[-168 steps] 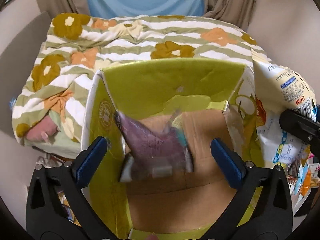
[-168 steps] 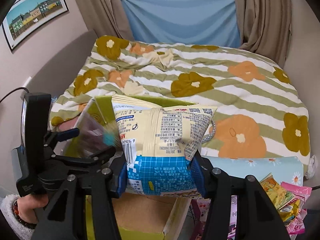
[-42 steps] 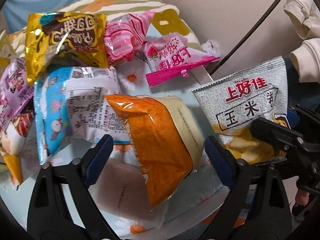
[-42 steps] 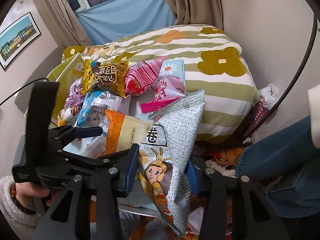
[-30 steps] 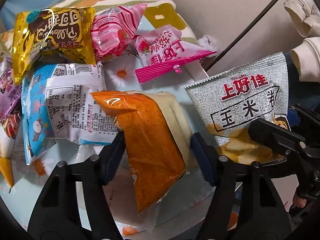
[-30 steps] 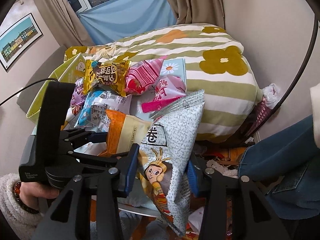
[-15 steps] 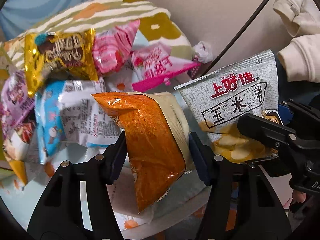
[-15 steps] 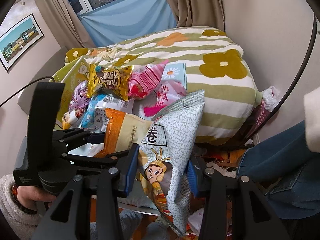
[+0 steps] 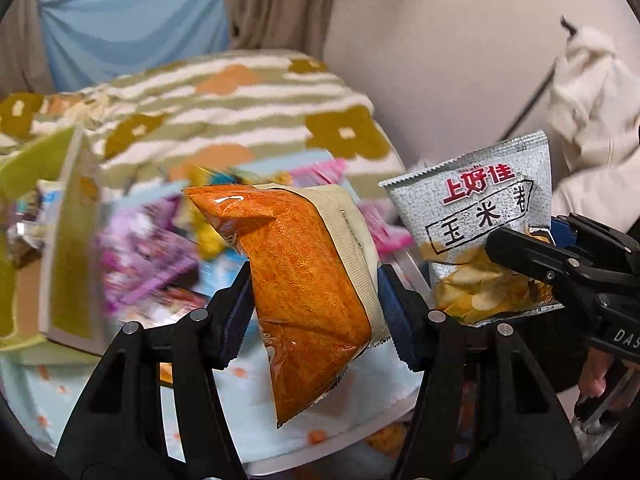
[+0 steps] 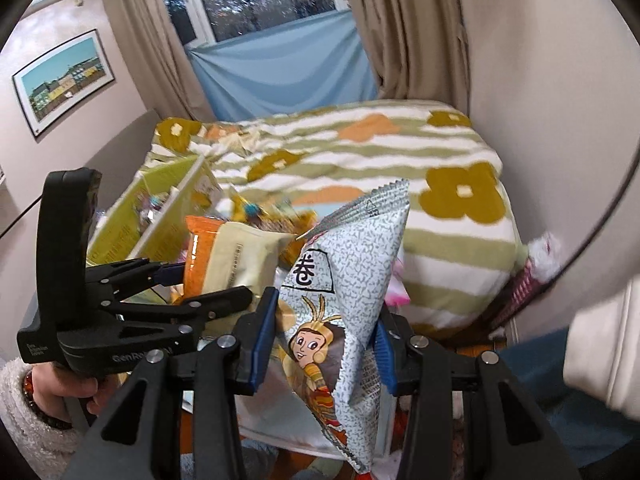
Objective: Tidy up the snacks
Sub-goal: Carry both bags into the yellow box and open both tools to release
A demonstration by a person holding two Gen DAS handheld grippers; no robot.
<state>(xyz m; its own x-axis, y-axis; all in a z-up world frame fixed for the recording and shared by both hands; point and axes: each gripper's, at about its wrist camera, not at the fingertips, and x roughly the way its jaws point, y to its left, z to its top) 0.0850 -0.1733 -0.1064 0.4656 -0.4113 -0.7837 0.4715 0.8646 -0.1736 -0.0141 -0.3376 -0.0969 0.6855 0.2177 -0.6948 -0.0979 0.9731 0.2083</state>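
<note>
**Both grippers holding a snack bag above the pile**

In my left wrist view, the left gripper is clamped on an orange snack bag at frame centre, pads pressing both sides. At right, the grey corn-roll bag sits pinched in the right gripper, which fills the lower middle of my right wrist view. The green box stands open at left. The snack pile behind is blurred; I think it lies on the pale blue cloth.
</note>
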